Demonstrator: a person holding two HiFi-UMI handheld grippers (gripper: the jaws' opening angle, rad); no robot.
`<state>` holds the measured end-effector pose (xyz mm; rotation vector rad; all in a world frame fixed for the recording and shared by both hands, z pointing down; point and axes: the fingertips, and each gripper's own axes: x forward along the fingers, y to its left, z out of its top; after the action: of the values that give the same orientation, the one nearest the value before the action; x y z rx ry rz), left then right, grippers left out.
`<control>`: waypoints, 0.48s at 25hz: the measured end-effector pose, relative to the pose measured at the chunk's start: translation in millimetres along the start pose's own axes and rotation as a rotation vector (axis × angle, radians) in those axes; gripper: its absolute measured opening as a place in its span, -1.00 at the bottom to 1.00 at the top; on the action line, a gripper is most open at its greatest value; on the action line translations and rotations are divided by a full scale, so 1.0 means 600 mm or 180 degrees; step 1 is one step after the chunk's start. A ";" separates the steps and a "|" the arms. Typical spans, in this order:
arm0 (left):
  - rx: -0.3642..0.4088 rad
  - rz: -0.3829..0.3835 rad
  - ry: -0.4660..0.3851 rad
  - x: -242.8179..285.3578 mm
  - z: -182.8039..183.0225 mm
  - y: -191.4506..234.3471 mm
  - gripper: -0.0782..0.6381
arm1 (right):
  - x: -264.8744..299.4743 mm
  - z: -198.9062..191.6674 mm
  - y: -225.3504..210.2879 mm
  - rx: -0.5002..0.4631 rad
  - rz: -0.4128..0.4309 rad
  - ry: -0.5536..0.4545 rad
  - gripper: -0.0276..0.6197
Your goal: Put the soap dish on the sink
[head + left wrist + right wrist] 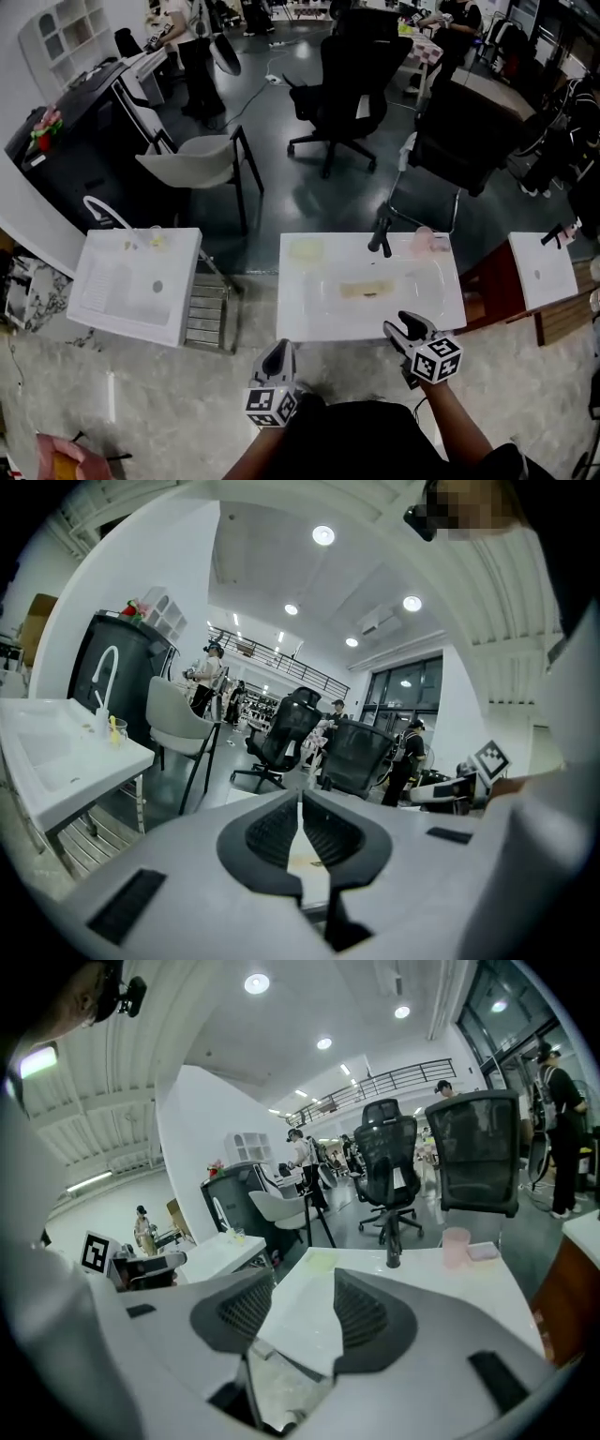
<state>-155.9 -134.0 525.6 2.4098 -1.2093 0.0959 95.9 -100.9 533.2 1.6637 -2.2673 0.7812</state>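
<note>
The white sink [441, 298] stands just ahead of me, with a black faucet [380, 234] at its far edge. A pale yellow flat dish [306, 248] lies on the sink's far left corner, also visible in the right gripper view [319, 1260]. A tan oblong object [368, 290] lies in the basin. My left gripper [278, 351] hovers before the sink's near left corner, jaws shut and empty [300, 803]. My right gripper [403, 324] sits at the sink's near right edge, open with nothing between its jaws [305, 1283].
A pink cup [423, 240] and a small pink flat item [484, 1252] stand right of the faucet. A second sink [131, 281] is at the left, a third [544, 272] at the right. Office chairs [349, 84] and a grey chair [202, 159] stand beyond.
</note>
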 end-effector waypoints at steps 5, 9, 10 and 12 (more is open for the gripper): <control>0.0063 -0.0076 0.0026 0.030 -0.007 -0.090 -0.73 | -0.096 0.005 -0.054 0.0088 -0.0151 -0.0234 -0.39; 0.0112 -0.0197 0.0012 0.053 -0.012 -0.179 -0.73 | -0.176 -0.002 -0.120 0.0238 -0.0330 -0.0379 -0.53; 0.0111 -0.0237 -0.0014 0.059 -0.013 -0.202 -0.73 | -0.196 -0.004 -0.136 0.0250 -0.0371 -0.0412 -0.57; 0.0110 -0.0312 -0.0080 0.069 -0.017 -0.248 -0.73 | -0.234 -0.005 -0.166 0.0230 -0.0439 -0.0487 -0.70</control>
<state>-13.6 -83.1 492.6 2.5026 -1.1069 0.0574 235.4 -6.3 497.4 1.9514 -2.2157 0.7350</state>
